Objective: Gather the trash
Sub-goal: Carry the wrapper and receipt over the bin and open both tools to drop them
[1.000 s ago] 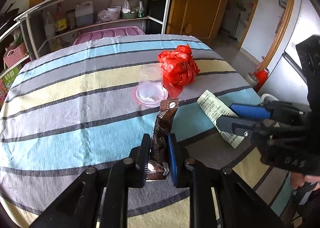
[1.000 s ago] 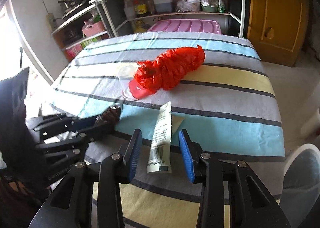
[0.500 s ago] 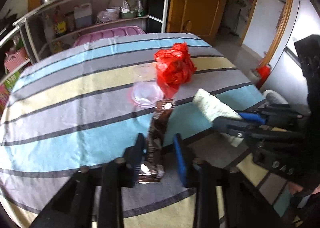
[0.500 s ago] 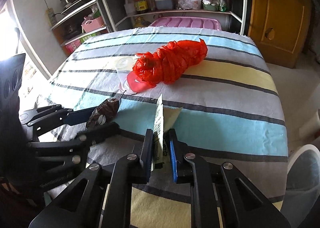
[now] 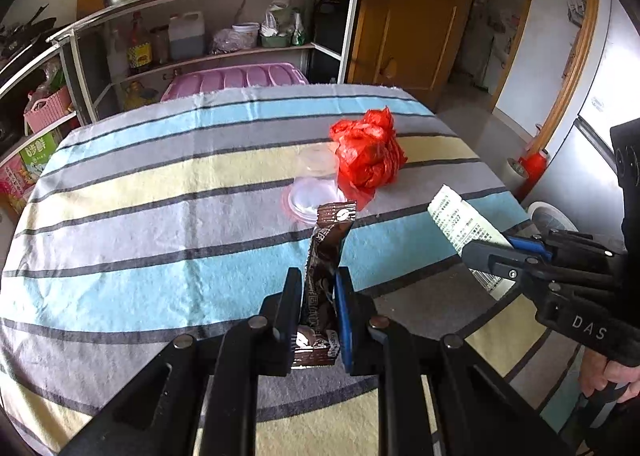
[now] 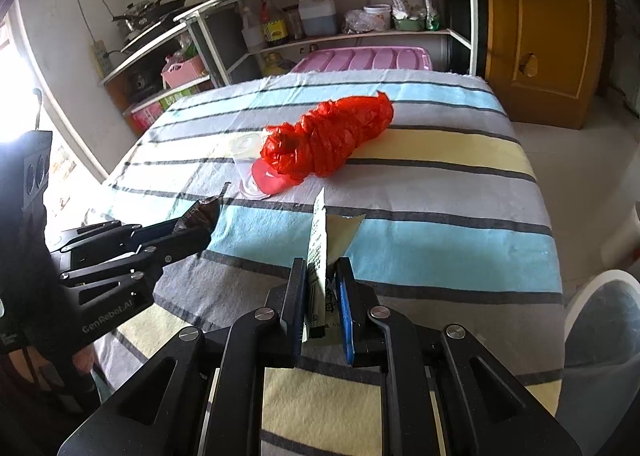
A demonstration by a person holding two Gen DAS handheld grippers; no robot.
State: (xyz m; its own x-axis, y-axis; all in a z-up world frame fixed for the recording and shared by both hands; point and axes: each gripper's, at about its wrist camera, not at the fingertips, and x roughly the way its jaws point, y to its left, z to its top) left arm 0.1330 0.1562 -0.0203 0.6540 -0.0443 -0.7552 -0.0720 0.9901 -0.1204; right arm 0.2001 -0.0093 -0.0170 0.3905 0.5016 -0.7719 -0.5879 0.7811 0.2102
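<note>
A brown snack wrapper [image 5: 332, 240] stands up off the striped tablecloth [image 5: 160, 216], and my left gripper [image 5: 318, 280] is closing its jaws on the lower end, pads pressed against it. My right gripper [image 6: 322, 270] has its jaws closing on a white printed packet [image 6: 319, 236], which is pinched edge-on and raised above the cloth. In the left wrist view the right gripper [image 5: 486, 248] holds that packet [image 5: 460, 220] at the right. A crumpled red plastic bag [image 5: 368, 156] and a clear plastic cup [image 5: 314, 192] on its side lie mid-table.
A white bin [image 6: 600, 320] stands on the floor off the table's right edge. Metal shelves [image 5: 224, 52] with bottles and pots and a pink tub [image 5: 236, 78] are behind the table. A person's hand [image 5: 612, 372] grips the right tool.
My right gripper shut on the white packet and raised it off the cloth. The brown wrapper in my left gripper now stands upright above the table; its jaws loosened briefly, then tightened.
</note>
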